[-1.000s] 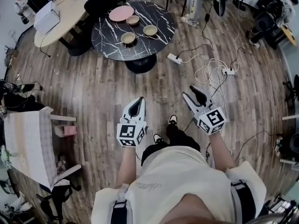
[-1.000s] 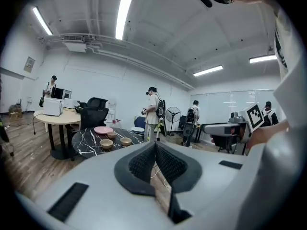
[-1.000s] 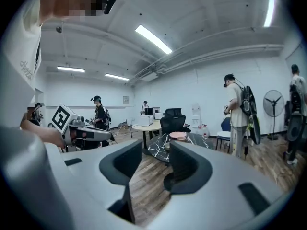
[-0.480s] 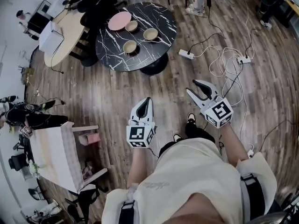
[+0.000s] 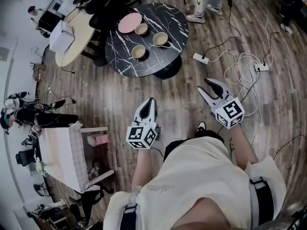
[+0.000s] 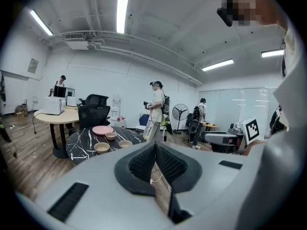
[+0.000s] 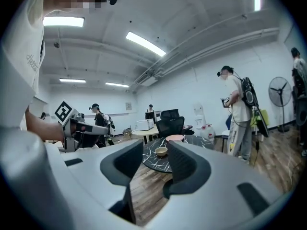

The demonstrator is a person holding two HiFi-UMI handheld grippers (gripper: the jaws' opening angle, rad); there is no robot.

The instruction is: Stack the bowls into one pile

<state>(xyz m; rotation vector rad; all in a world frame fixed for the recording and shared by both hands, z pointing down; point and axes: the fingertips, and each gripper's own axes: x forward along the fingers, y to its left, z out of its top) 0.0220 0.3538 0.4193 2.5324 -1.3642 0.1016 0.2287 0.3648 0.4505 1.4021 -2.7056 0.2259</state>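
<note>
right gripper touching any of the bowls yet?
Apart. The head view shows the right gripper open above the wood floor, with bare floor between it and the black table holding the bowls.

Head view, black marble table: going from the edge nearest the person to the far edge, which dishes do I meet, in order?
Tan round bowl at the near edge → tan round bowl on the right → tan round bowl beside the plate → round pink plate.
</note>
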